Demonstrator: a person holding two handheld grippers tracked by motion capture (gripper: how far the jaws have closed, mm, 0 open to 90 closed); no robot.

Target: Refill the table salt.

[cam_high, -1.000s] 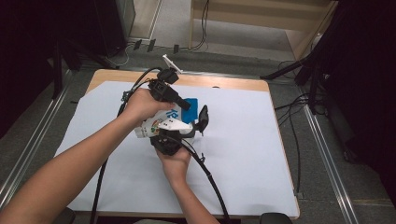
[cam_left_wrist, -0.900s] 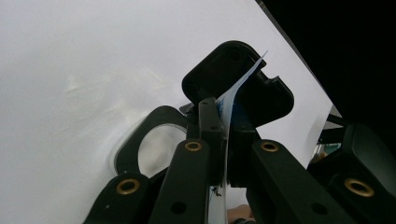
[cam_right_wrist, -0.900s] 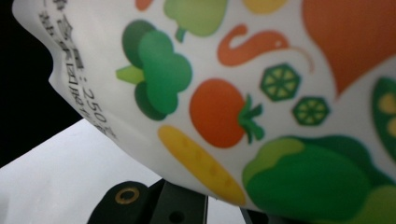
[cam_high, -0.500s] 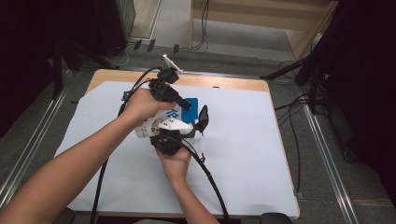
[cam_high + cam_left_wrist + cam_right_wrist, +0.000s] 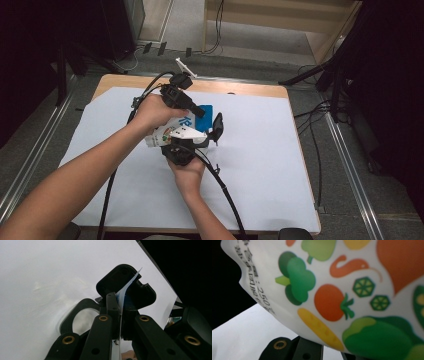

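Black grippers (image 5: 186,102) with brass-ringed screw holes (thick black cables (image 5: 227,195) trailing), bare forearms.

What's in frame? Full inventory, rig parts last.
pouch: 1, white with vegetable print and blue top edge, mid-table, between both grippers
sheet: 1, white, covering the tabletop
table: 1, wood, edge showing at the far side
cables: several, black, on the floor beyond the table
left gripper: 1, black, shut on the pouch's top edge
right gripper: 1, black, shut on the pouch
hands: 2, one on each gripper
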